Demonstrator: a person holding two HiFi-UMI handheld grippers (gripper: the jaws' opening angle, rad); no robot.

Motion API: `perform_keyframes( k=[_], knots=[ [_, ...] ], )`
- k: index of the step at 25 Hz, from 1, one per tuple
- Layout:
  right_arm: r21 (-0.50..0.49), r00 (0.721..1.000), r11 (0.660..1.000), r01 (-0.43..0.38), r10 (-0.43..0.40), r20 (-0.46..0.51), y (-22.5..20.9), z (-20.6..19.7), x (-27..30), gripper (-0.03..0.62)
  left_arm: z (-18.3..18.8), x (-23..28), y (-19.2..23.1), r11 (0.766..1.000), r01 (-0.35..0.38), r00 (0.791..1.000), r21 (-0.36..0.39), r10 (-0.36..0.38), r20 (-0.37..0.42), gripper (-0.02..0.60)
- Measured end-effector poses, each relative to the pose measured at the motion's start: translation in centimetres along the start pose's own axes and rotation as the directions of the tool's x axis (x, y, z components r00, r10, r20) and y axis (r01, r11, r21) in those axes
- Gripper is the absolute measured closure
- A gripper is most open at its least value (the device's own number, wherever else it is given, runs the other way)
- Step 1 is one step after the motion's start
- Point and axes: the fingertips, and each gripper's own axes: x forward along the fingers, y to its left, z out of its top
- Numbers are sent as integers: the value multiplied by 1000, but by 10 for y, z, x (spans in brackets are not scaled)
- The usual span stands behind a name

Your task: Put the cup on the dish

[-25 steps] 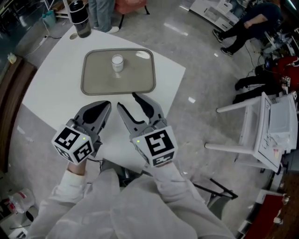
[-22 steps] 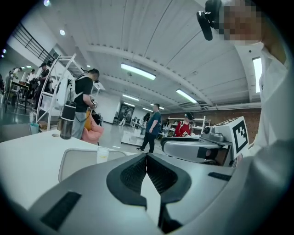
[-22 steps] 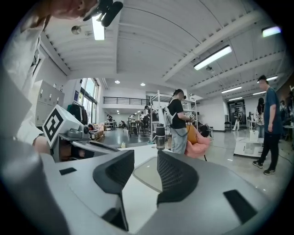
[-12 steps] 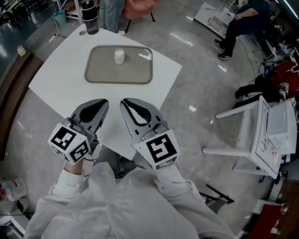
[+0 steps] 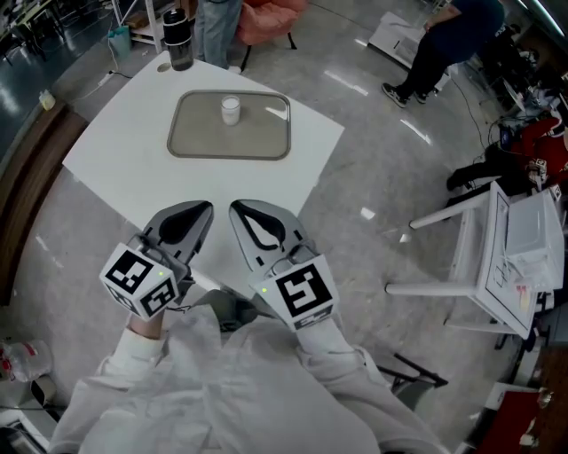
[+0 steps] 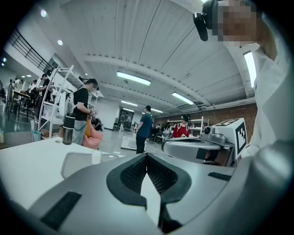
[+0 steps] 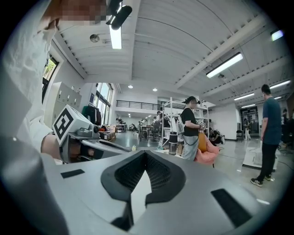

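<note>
A small white cup stands upright on the grey tray-like dish at the far side of the white table. Both grippers hang near the table's front corner, close to my body and well short of the dish. My left gripper is shut with nothing in it, and my right gripper beside it is shut and empty too. The left gripper view looks past its closed tips to the cup and the dish. In the right gripper view, the closed tips point away from the cup.
A black bottle stands at the table's far corner beyond the dish. A white chair is on the floor to the right. People stand and sit around the room, one right behind the table.
The right gripper's jaws have closed from open. Both grippers have drawn back toward my body, away from the dish. The cup has stayed put on the dish.
</note>
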Motion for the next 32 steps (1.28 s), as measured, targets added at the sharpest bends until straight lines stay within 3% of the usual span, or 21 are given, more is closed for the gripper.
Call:
perform_keyframes(
  k=[13,20,32],
  knots=[
    [90,996,992,86,-83,-40,8,-3,-6,582,3,-13,-15,996,85,996,9,-84,-31,572],
    [138,997,988,74,-70,-30,13,-8,-11,582,-1,-15,-24,994,113,993,9,-113,-39,572],
    [122,992,986,116,-108,-65,8,-11,-17,582,-12,-18,-24,987,161,984,-5,-161,-73,572]
  ],
)
